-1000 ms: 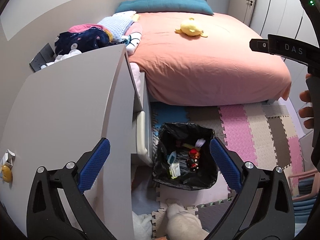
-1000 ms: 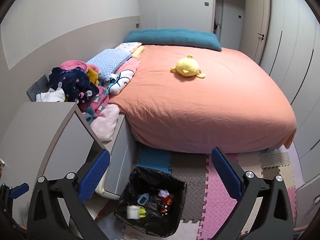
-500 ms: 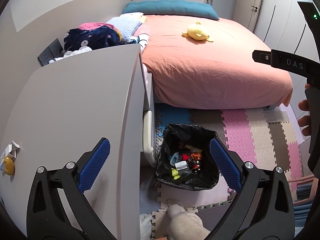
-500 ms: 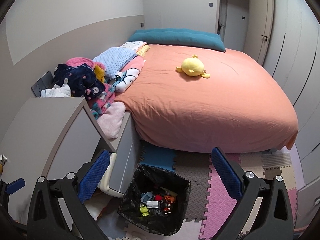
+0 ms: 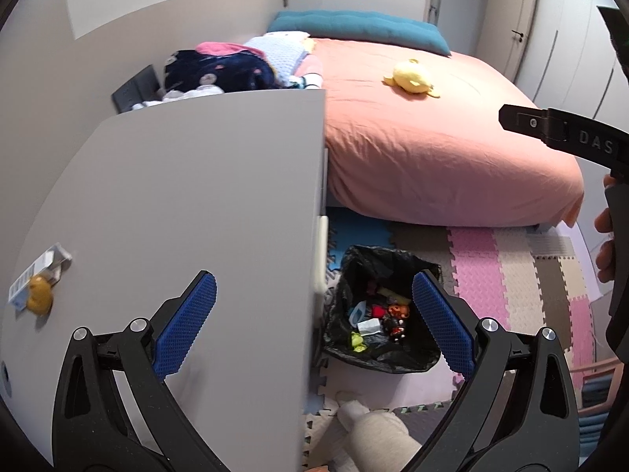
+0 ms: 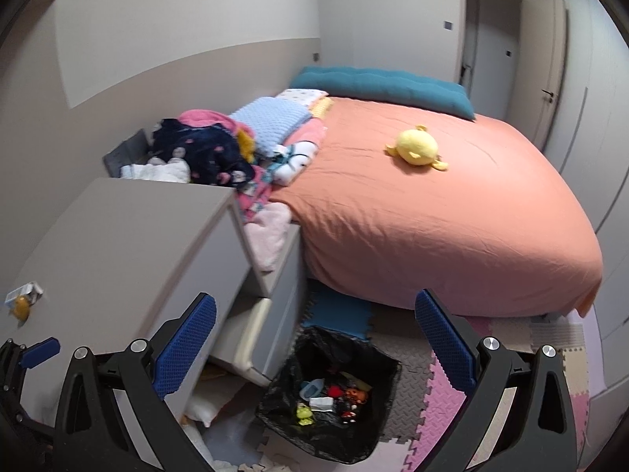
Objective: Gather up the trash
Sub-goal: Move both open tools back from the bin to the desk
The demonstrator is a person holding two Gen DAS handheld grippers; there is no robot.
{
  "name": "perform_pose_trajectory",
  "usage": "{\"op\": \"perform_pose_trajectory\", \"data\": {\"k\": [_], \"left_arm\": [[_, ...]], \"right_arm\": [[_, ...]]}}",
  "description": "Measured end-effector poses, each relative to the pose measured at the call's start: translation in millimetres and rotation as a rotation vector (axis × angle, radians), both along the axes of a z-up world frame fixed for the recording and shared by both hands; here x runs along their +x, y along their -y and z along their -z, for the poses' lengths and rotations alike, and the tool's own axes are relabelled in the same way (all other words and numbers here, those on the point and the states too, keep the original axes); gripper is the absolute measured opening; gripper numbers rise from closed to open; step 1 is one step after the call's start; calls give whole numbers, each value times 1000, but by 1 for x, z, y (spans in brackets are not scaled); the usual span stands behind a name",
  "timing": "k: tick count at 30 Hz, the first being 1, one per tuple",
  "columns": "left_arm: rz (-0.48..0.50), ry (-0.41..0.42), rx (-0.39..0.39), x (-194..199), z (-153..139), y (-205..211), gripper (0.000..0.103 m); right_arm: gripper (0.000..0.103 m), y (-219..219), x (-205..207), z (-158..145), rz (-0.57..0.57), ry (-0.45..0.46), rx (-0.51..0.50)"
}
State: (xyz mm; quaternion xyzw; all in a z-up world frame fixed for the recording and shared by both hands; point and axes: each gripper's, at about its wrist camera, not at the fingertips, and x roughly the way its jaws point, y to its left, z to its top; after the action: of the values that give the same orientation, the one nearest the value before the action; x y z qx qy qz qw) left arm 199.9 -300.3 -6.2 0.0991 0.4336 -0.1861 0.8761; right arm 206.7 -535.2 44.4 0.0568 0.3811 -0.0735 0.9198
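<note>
A black-lined trash bin (image 5: 383, 310) (image 6: 334, 397) stands on the foam floor mats beside a grey cabinet, with several small colourful scraps inside. On the cabinet top (image 5: 188, 204) (image 6: 118, 244), at its left edge, lies a small wrapper with a barcode and a yellow piece (image 5: 33, 285) (image 6: 21, 299). My left gripper (image 5: 312, 314) hovers open above the cabinet's right edge and the bin, empty. My right gripper (image 6: 314, 334) hangs open and empty, higher up, over the bin and the cabinet's drawers. The right gripper's body and a hand show at the right edge of the left wrist view.
A bed with an orange cover (image 6: 432, 216) holds a yellow plush toy (image 6: 416, 147) and a teal cushion (image 6: 385, 88). Clothes and blankets (image 6: 220, 145) are piled behind the cabinet. Coloured foam mats (image 5: 511, 275) cover the floor. A foot in a sock (image 5: 373, 428) shows below.
Both views have shifted left and back: more cabinet top now fills the left wrist view, and the wrapper sits further in. Both grippers stay open.
</note>
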Motion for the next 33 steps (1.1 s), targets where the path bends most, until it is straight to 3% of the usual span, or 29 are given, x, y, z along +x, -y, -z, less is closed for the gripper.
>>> {"op": "perform_pose_trajectory", "data": {"k": [20,33], "left_arm": [[-238,25,-11,-7,-1,-130,97],[-350,69,7,11,6,-211,97]], "right_arm": [[101,-146,20,2,-239,-6,17],[101,-204,41,13,-335,-16,32]]}}
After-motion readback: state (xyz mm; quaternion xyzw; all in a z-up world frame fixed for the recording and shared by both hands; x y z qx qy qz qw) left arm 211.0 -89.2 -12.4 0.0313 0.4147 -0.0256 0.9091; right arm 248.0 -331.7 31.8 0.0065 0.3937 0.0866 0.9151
